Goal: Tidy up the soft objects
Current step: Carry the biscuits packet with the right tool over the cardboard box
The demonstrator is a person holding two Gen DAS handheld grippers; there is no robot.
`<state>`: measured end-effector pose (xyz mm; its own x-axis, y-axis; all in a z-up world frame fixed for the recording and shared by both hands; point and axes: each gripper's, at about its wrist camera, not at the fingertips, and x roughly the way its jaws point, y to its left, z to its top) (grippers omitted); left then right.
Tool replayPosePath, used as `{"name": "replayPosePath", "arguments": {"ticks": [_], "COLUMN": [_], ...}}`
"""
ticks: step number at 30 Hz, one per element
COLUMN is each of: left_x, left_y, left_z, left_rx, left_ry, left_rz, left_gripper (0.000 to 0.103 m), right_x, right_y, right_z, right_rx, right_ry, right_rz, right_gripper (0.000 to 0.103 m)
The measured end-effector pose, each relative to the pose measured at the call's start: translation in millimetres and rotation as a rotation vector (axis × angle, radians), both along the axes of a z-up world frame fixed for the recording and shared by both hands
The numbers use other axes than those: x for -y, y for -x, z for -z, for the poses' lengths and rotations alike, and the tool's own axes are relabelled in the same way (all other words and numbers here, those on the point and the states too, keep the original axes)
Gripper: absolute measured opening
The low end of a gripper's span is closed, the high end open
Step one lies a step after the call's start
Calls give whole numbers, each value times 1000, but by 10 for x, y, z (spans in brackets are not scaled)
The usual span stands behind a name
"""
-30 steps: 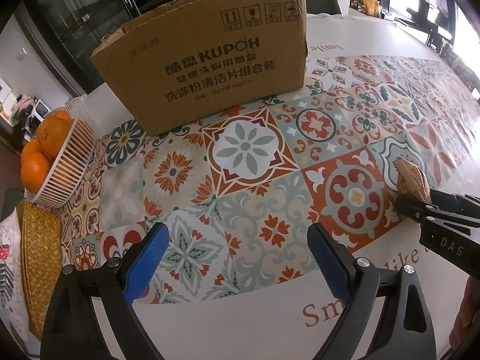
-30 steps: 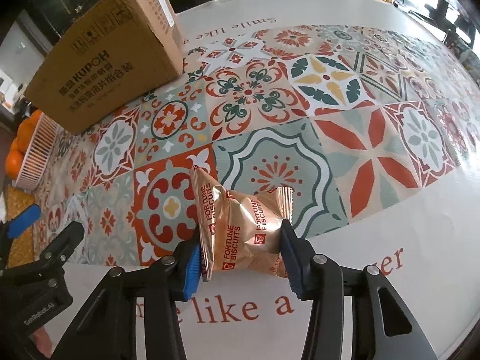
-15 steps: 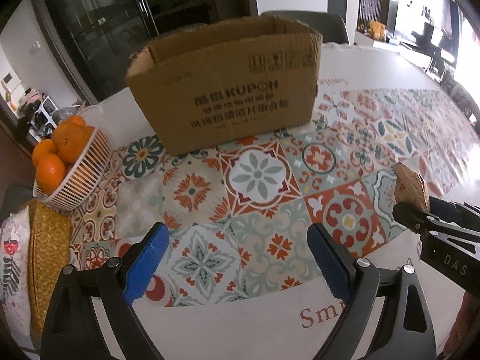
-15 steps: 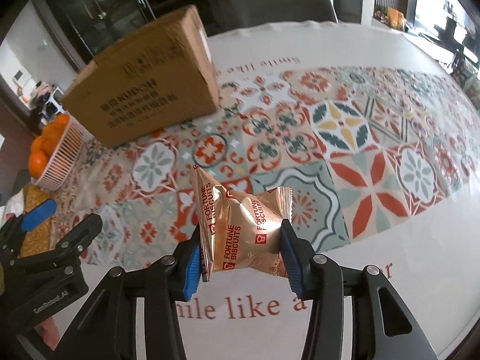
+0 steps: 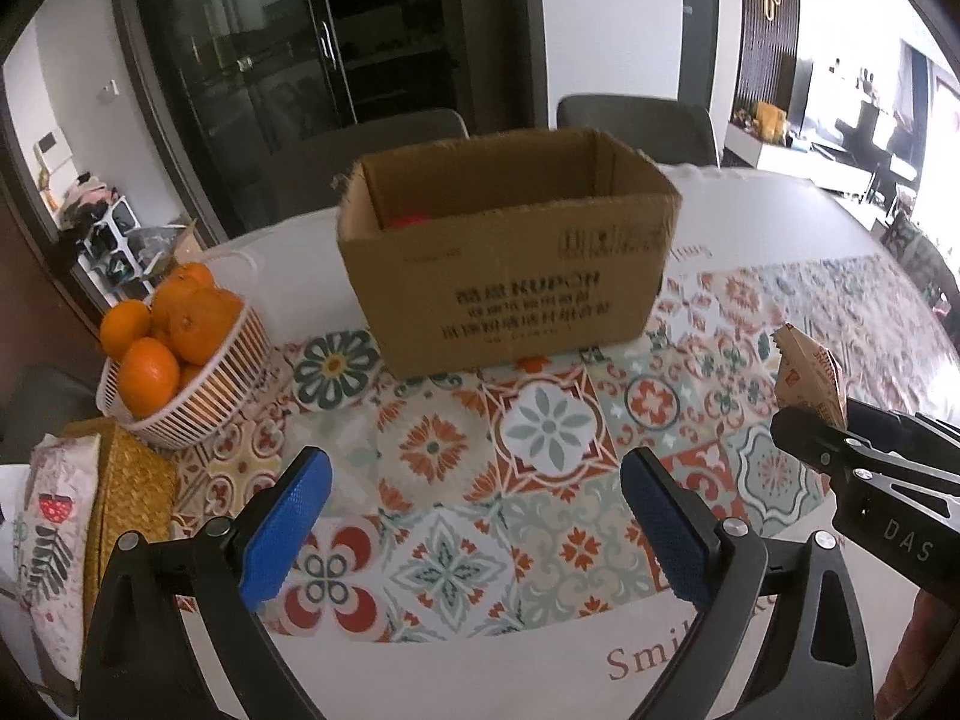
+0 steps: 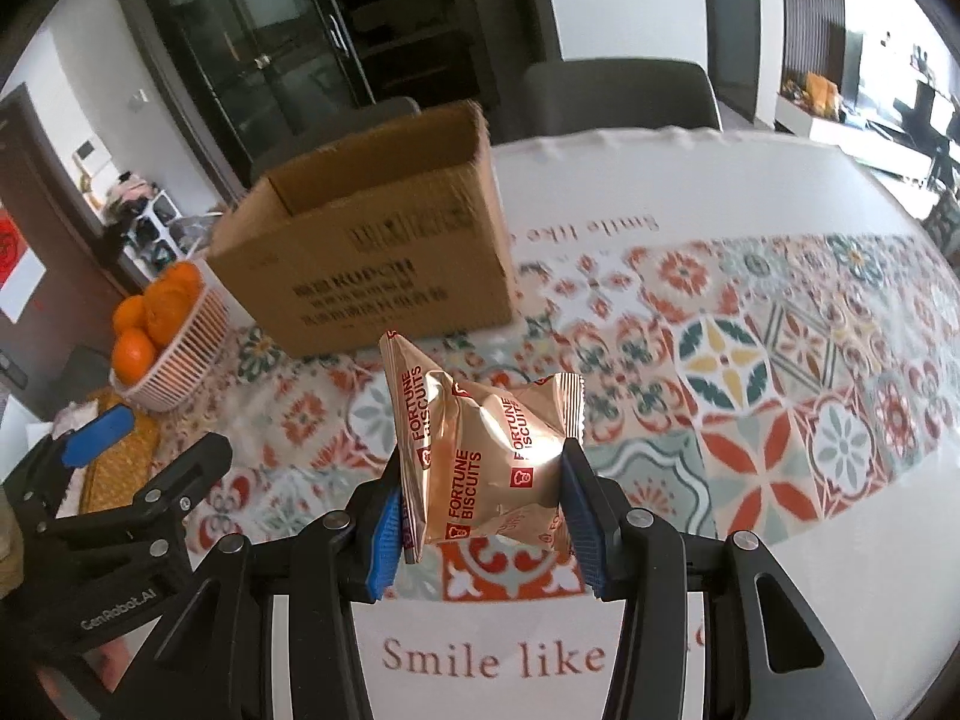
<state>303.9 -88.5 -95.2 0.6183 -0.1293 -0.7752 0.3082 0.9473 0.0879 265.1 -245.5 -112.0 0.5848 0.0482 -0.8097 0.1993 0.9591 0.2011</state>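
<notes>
My right gripper (image 6: 480, 516) is shut on a gold Fortune Biscuits packet (image 6: 480, 456) and holds it in the air above the patterned tablecloth. The packet also shows at the right edge of the left wrist view (image 5: 810, 378), in the right gripper's black fingers. An open cardboard box (image 5: 510, 276) stands at the back of the table, with something red inside it (image 5: 408, 219). The box sits beyond and left of the packet in the right wrist view (image 6: 372, 252). My left gripper (image 5: 474, 528) is open and empty, raised above the table in front of the box.
A white basket of oranges (image 5: 174, 360) stands left of the box. A woven mat (image 5: 126, 504) and a printed cushion (image 5: 48, 540) lie at the near left. Grey chairs (image 6: 618, 96) stand behind the table. The tablecloth (image 6: 780, 360) stretches to the right.
Both grippers have risen from the table, so the box's open top now shows. The right gripper lifted the packet with it. The left gripper stayed open.
</notes>
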Motion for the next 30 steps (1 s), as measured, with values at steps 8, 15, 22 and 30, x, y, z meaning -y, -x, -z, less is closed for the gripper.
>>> {"name": "replayPosePath", "arguments": {"ticks": [8, 15, 22, 30], "left_x": [-133, -222, -273, -314], "left_y": [-89, -176, -277, -456], "left_z": [-253, -431, -582, -711], "left_rx": [62, 106, 137, 175], "left_ry": [24, 40, 59, 61], "left_rz": [-28, -42, -52, -67], "left_gripper": [99, 99, 99, 100], "right_x": [-139, -230, -289, -334], "right_y": [-169, -304, -443, -674], "right_z": [-255, -464, -631, -806], "right_rx": [70, 126, 168, 207], "right_ry": [3, 12, 22, 42], "right_rz": [-44, -71, -94, -121], "right_gripper": [48, 48, 48, 48]}}
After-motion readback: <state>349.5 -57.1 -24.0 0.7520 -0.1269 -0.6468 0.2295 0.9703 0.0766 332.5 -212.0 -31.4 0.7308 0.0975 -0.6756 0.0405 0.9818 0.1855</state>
